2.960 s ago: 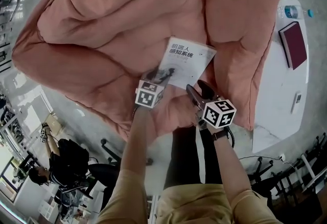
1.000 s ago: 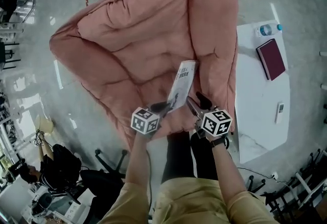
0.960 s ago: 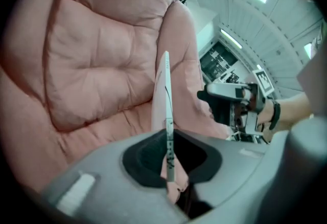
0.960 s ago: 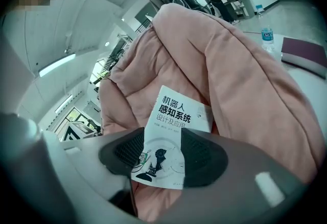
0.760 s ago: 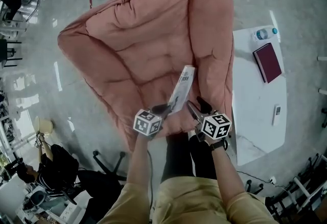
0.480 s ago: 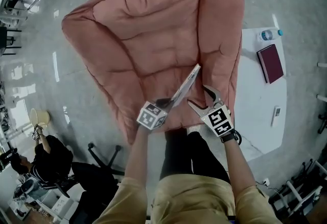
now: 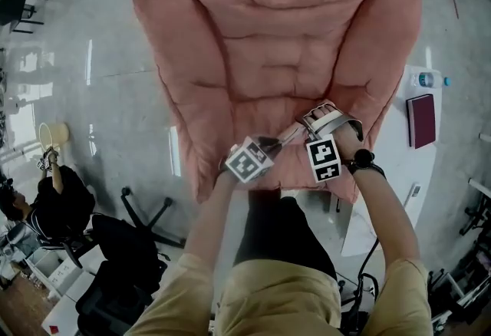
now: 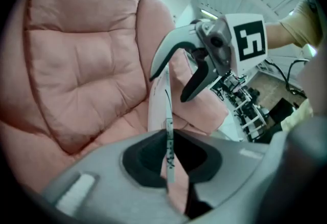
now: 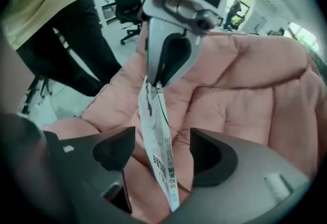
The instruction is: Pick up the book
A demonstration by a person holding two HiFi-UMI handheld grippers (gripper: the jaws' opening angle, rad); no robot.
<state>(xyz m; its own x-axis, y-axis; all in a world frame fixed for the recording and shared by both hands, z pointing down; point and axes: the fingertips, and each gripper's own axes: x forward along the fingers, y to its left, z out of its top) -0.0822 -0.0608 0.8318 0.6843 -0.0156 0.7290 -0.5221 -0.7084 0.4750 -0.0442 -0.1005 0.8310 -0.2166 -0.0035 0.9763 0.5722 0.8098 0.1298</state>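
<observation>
Only close-up, print on book [image 9: 159,152]; overhead, edge-on.

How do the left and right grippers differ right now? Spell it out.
The left gripper has its jaws shut on the thin white book. The right gripper has its jaws wide apart, having just been opening, with the book loose between them. The left gripper clamps one end, and the right gripper straddles the opposite end. Both meet at the book over the pink armchair.

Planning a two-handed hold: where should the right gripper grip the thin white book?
Probably the free end, away from the left gripper clamping it. The thin white book sits edge-on inside the right gripper, whose jaws have just been opening, so close sideways onto its flat covers.
</observation>
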